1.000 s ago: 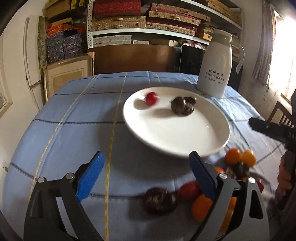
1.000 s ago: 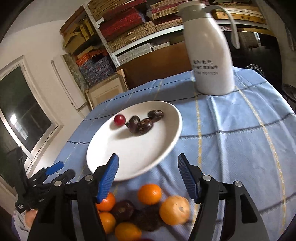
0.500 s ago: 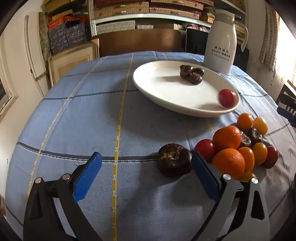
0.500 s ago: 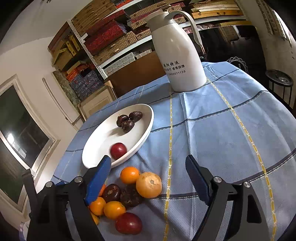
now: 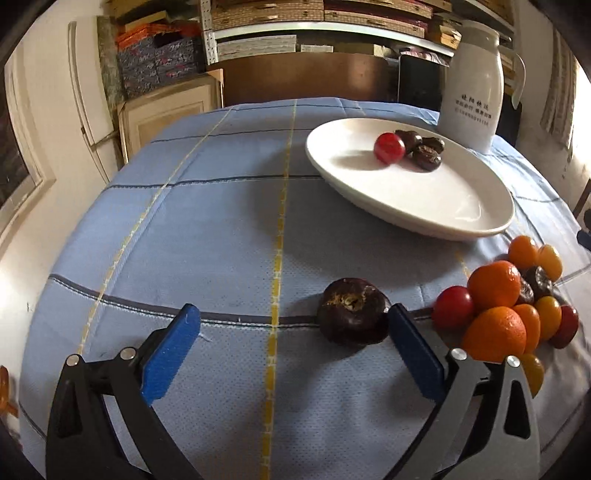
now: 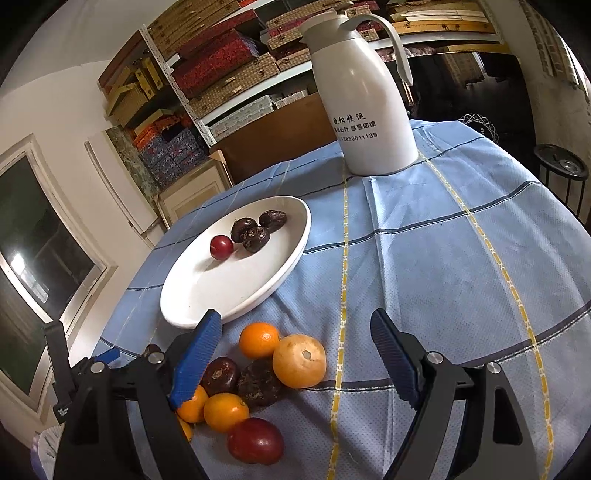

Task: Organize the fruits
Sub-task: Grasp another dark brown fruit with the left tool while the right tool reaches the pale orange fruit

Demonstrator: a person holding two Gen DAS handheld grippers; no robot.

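Observation:
A white plate (image 5: 461, 206) (image 6: 229, 291) holds a red fruit (image 5: 389, 148) (image 6: 221, 247) and three dark brown fruits (image 5: 424, 147) (image 6: 255, 234). A pile of oranges, dark fruits and red fruits (image 5: 513, 306) (image 6: 251, 376) lies on the blue cloth in front of the plate. One dark brown fruit (image 5: 352, 312) lies apart from the pile, just inside my left gripper's right finger. My left gripper (image 5: 291, 350) is open and empty. My right gripper (image 6: 295, 358) is open and empty, over the pile. The left gripper's tip also shows in the right wrist view (image 6: 107, 355).
A tall white jug (image 5: 472, 88) (image 6: 364, 99) stands behind the plate. The round table carries a blue checked cloth (image 5: 221, 229) (image 6: 443, 266). Shelves of boxes (image 5: 314, 22) and a framed panel (image 5: 166, 107) stand beyond the table.
The red fruit has rolled on the plate from its right rim back beside the dark fruits. My left gripper has come closer to the lone dark fruit. The right view has shifted slightly.

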